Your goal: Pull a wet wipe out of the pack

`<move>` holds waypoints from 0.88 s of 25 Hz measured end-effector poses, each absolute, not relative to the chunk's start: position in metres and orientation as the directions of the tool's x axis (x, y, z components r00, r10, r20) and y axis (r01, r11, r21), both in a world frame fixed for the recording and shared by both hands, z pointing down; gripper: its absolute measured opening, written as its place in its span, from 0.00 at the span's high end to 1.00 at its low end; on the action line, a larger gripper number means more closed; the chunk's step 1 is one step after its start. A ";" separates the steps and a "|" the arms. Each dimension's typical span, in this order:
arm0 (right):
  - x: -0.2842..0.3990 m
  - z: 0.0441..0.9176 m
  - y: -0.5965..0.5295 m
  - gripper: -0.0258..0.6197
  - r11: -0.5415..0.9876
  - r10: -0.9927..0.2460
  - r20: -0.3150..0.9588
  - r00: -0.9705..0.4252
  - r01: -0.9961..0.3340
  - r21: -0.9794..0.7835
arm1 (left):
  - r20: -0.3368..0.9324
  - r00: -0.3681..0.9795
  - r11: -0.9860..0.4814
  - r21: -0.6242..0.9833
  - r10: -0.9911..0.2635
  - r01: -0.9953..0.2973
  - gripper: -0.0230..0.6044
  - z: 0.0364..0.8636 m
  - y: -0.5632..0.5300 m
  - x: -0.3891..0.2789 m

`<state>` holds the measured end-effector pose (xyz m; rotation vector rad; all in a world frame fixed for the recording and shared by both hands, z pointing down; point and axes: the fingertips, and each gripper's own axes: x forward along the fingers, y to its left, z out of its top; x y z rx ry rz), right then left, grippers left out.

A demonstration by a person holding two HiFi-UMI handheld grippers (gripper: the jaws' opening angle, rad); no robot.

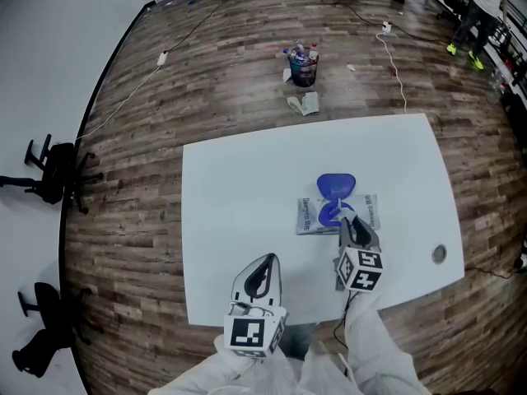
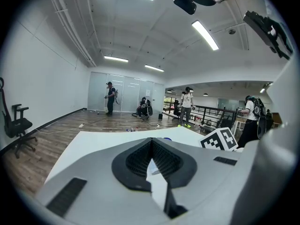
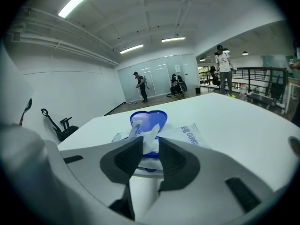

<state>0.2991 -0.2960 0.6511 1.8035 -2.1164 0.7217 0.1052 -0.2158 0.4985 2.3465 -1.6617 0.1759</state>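
The pack (image 1: 370,212) lies flat on the white table (image 1: 247,188). It sits a bit right of the middle and closer to the near edge than the far one. Its blue lid (image 1: 336,186) is flipped open toward the far edge. The words on the pack are too small to read.

The right gripper (image 1: 350,222) is at the near side of the pack and covers that part from above. In its own view the right gripper (image 3: 151,142) has its jaws apart. A white wipe (image 3: 149,137) sticks up out of the hole and stands in the gap. The wipe fills most of the gap but does not look squeezed. The lid (image 3: 150,117) stands up behind it. The jaws hide the bottom of the wipe and the near part of the pack (image 3: 190,134).

The left gripper (image 1: 266,260) is by the near edge, well apart from the pack. In its own view the left gripper (image 2: 151,142) has its tips together, with nothing in them. It blocks most of the pack there.

A small grey round spot (image 1: 438,254) lies near the right edge. I cannot tell what it is. The white sleeves (image 1: 375,344) are cut off at the bottom.
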 end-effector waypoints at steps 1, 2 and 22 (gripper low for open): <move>0.298 0.651 -0.296 0.80 0.103 -0.843 0.505 -0.187 -0.976 -0.190 | 0.252 0.336 -0.309 0.143 -0.908 -0.940 0.95 0.499 -0.216 0.104; 0.298 0.651 -0.297 0.82 0.103 -0.844 0.505 -0.184 -0.978 -0.184 | 0.250 0.338 -0.309 0.147 -0.907 -0.939 0.95 0.500 -0.216 0.104; 0.293 0.650 -0.297 0.94 0.087 -0.848 0.506 -0.160 -0.982 -0.165 | 0.236 0.324 -0.291 0.164 -0.916 -0.943 0.95 0.508 -0.214 0.085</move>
